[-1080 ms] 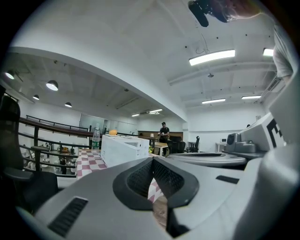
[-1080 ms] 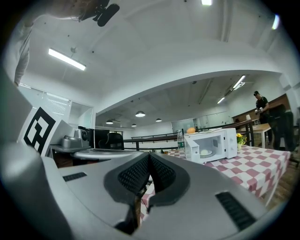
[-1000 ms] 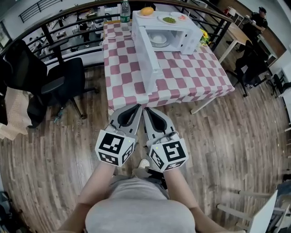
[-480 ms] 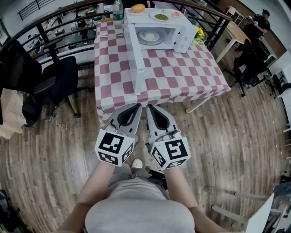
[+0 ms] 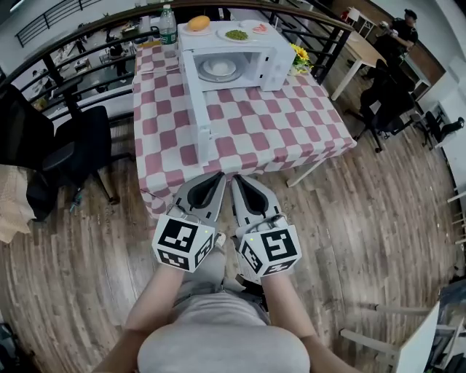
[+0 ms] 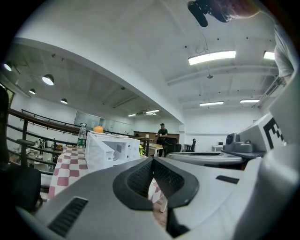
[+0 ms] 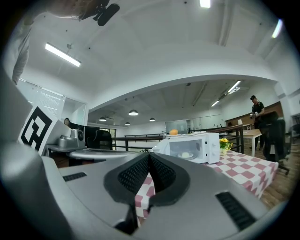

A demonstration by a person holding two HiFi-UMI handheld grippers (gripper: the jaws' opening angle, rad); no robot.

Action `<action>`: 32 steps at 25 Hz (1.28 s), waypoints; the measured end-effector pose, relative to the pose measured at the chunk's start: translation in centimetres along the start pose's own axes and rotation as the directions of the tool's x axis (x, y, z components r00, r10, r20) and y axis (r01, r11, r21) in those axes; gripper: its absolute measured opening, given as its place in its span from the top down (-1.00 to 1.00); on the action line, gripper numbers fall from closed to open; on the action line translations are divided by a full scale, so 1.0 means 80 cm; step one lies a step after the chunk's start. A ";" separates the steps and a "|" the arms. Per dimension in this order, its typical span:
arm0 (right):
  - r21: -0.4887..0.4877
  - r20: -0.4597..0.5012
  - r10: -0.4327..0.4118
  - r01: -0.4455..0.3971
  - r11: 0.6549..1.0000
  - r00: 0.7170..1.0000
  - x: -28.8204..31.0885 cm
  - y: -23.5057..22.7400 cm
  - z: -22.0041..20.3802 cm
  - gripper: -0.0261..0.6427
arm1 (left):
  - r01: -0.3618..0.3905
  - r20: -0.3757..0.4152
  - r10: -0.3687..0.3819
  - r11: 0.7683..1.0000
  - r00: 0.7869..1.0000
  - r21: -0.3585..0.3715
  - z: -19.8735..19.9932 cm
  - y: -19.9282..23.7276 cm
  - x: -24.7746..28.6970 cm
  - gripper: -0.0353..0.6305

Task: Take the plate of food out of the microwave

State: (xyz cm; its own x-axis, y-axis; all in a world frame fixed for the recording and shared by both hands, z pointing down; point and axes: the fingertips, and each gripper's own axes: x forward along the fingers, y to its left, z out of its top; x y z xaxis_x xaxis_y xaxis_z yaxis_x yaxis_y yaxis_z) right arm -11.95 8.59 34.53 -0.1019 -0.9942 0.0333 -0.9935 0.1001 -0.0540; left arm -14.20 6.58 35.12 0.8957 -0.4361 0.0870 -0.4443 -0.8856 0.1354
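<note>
The plate of food [image 5: 218,68] sat inside the microwave [image 5: 271,60] at the far end of the worktop [image 5: 284,131], with the microwave door [image 5: 198,105] swung wide open towards the near side. On the microwave's roof lay an orange item [image 5: 198,23] and a dish of greens [image 5: 237,34]. A bottle [image 5: 168,22] stood just to its left.

Over the last second the person had walked closer. In the head view the worktop had slid nearer and to the left, so the open cavity now lay almost straight ahead of the two grippers rather than off to the right.

The left gripper [image 5: 220,175] and right gripper [image 5: 235,178] were side by side at the near edge of the checked cloth, well apart from the plate. The left fingers [image 6: 138,178] were pressed together on nothing, and the right fingers [image 7: 136,174] likewise.

By my reading this was only the approach. The door was no obstacle, but the fingers would have to part before reaching in for the plate's rim.
</note>
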 end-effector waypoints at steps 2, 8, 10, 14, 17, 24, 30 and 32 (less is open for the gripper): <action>0.003 -0.001 -0.012 0.012 1.000 1.000 0.002 -0.009 -0.003 0.85 | 0.007 -0.006 -0.007 1.000 1.000 -0.004 -0.002 0.000 0.010 0.89; -0.010 0.001 -0.040 0.040 0.999 0.999 0.008 -0.039 -0.001 0.85 | 0.029 0.001 -0.029 1.000 1.000 0.001 0.002 -0.002 0.045 0.89; -0.016 -0.003 -0.047 0.047 0.999 0.999 0.011 -0.050 -0.001 0.85 | 0.034 0.000 -0.034 0.999 0.999 0.015 0.001 -0.003 0.058 0.89; -0.021 -0.013 -0.057 0.056 0.998 0.998 0.018 -0.076 -0.002 0.85 | 0.024 0.005 -0.024 0.999 1.000 -0.029 0.001 0.000 0.085 0.89; -0.014 -0.013 -0.066 0.066 0.998 0.998 0.027 -0.096 -0.002 0.85 | 0.038 0.015 -0.037 0.997 0.999 -0.069 0.003 0.000 0.104 0.89; -0.015 -0.024 -0.053 0.052 0.999 0.998 0.048 -0.132 -0.005 0.85 | 0.034 0.009 -0.033 0.996 0.999 -0.081 0.002 0.000 0.149 0.89; -0.013 -0.053 -0.063 0.062 0.998 0.997 0.068 -0.173 -0.006 0.85 | -0.017 -0.039 0.013 0.995 0.999 -0.094 -0.004 0.012 0.191 0.89; -0.017 -0.064 -0.056 0.055 0.998 0.996 0.076 -0.185 -0.007 0.85 | -0.029 -0.062 0.023 0.995 0.998 -0.096 -0.007 0.016 0.204 0.89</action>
State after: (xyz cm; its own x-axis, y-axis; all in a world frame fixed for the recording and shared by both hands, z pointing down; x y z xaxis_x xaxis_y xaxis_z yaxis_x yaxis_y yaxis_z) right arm 2.09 1.12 36.05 -0.0490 -0.9937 0.1005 -0.9983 0.0457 -0.0348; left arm -0.16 -1.60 37.25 0.8825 -0.4454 0.1514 -0.4695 -0.8532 0.2270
